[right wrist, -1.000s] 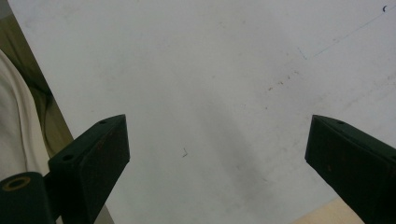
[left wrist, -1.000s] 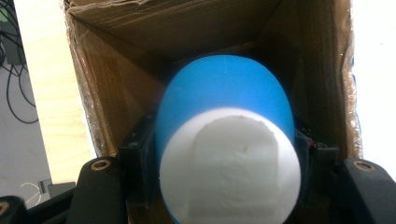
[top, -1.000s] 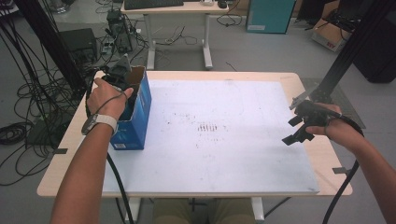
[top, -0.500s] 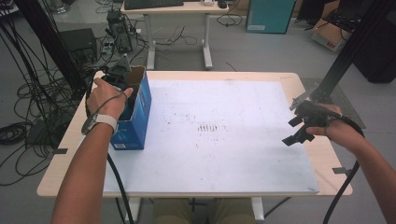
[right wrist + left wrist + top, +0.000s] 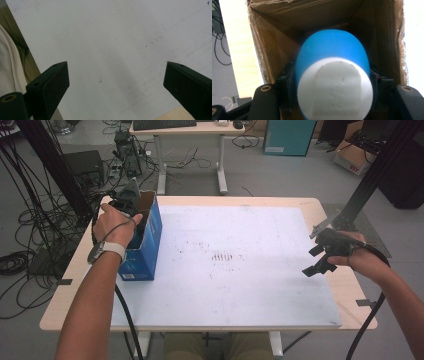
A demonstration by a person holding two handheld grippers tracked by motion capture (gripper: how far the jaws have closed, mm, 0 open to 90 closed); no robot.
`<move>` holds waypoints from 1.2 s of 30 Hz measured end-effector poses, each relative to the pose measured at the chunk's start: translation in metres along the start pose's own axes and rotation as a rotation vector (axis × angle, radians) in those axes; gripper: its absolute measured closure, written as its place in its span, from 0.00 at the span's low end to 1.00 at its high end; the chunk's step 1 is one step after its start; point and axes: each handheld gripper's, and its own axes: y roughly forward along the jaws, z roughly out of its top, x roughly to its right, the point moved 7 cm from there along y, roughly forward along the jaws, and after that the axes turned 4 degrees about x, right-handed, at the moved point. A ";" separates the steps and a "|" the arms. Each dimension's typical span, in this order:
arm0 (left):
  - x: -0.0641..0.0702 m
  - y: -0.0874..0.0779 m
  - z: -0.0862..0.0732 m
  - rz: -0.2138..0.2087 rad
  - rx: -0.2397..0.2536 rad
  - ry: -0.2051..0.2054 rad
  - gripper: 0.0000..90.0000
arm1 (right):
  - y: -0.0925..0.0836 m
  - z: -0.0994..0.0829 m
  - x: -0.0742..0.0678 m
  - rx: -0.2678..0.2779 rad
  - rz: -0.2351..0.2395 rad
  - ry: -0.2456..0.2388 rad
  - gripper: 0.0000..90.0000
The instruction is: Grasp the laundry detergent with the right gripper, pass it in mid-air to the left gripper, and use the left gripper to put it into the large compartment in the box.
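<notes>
High view, left side: left tongs (image 5: 134,215) reaching down into the open top of the blue box (image 5: 145,251), near the left edge of the table (image 5: 325,205); hand wrapped over the body of the tool.
Left gripper view, held thing: clamped tight on a blue object with a flat white end (image 5: 334,82), jaws pressing both flanks; brown cardboard walls close all round, so object sits inside the box.
Step in hand: likely lifting the object out, or setting it in; which one not clear.
Next move: if out, straight rise clear of the cardboard walls, grip kept firm; curved flanks could slip.
Right gripper view: right tongs (image 5: 116,86) spread wide, nothing between, bare white sheet (image 5: 112,37) beneath.
High view, right side: right tongs (image 5: 320,260) held low near the right edge, well apart from the box.
View difference: box interior and grip visible from the left gripper view; overall layout from the high view.
</notes>
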 end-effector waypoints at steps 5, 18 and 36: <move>0.000 0.000 0.000 0.000 0.000 -0.001 0.41 | 0.000 0.001 -0.001 0.005 -0.002 0.012 0.07; 0.001 0.000 -0.001 0.002 -0.003 -0.001 0.41 | 0.001 0.001 -0.001 0.013 -0.003 0.007 0.07; 0.000 -0.001 -0.002 0.000 -0.001 -0.007 0.41 | 0.000 0.002 0.000 0.014 -0.002 0.000 0.07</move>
